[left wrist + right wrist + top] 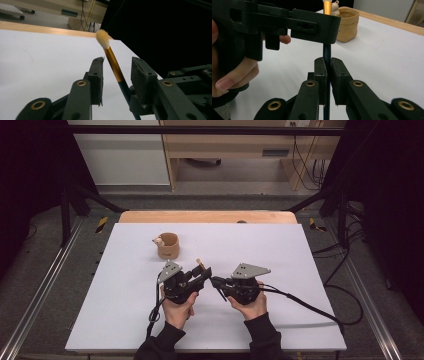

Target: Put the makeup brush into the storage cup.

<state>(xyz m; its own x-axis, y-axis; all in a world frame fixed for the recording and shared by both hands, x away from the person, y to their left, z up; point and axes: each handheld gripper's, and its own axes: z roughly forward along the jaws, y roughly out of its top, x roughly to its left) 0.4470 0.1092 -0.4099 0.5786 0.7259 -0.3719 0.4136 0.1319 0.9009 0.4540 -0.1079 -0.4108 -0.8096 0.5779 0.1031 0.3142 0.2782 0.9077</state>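
Note:
A makeup brush (113,62) with pale bristles, a gold ferrule and a dark handle stands tilted above the white table (280,250). My right gripper (328,61) is shut on its dark handle (327,51), low down. My left gripper (117,61) has its jaws on either side of the ferrule, with a gap at each pad, so it is open. In the high view the left gripper (202,271) and right gripper (216,281) meet tip to tip at the table's middle, and the brush tip (199,262) pokes up between them.
A tan cup (168,246) with a small pale figure (159,240) on its rim stands behind the left gripper, a short way off. The table's wooden back edge (207,216) lies beyond it. Cables (310,307) trail from the right gripper across the table to the right.

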